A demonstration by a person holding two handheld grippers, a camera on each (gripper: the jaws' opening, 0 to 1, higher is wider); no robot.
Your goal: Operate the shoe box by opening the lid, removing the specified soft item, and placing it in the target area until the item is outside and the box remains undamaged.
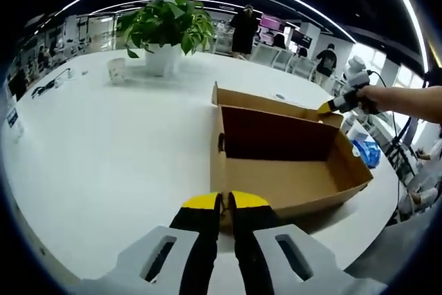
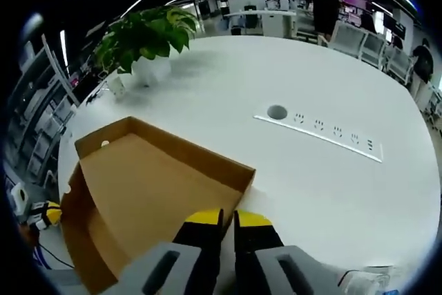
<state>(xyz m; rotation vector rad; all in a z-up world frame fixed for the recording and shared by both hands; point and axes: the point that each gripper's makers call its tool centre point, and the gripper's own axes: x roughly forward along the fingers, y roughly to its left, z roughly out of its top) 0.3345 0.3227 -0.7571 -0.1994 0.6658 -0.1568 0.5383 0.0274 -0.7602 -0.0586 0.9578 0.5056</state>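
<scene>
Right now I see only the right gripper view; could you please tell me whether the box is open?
Observer: Yes. In the left gripper view the lid stands up from the box.
Operator: Thank you. Is anything inside?
Observer: I see no item; the inside that shows is bare cardboard.
Operator: And where is the left gripper?
Observer: The left gripper is shut on the box's near wall.

Left gripper view: shoe box on the counter, lid swung back at its 12 o'clock edge. Potted plant at 11 o'clock, cup at its 9. Right gripper view: socket strip at 1 o'clock of the lid.
</scene>
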